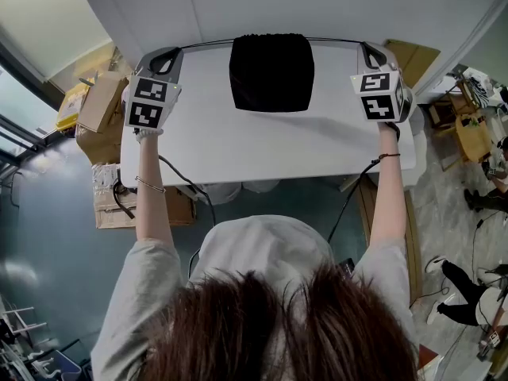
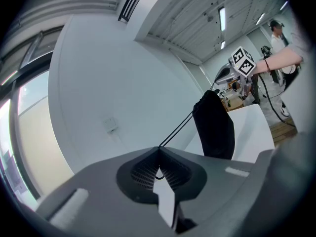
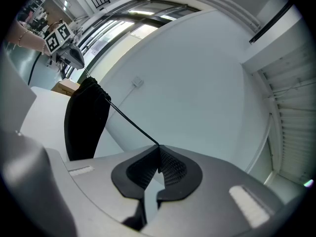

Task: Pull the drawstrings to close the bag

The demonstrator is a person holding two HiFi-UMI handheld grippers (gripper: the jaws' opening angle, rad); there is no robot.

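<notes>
White table (image 1: 262, 145) carries the black bag (image 1: 271, 71) at its far edge, midway between your left gripper (image 1: 176, 51) and right gripper (image 1: 365, 48). The left one is clamped tight on the left drawstring (image 2: 180, 126), the right on the right drawstring (image 3: 131, 121). Both strings run taut from the bag's gathered mouth to the closed jaws.

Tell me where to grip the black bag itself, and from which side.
Grip the bag at its bunched neck, where the cords enter. The cloth narrows to a firm bundle there, while the body below is wide and limp. Coming from the person's side is probably best, since the left gripper and right gripper, both shut on the taut cords, take up the two ends.
</notes>
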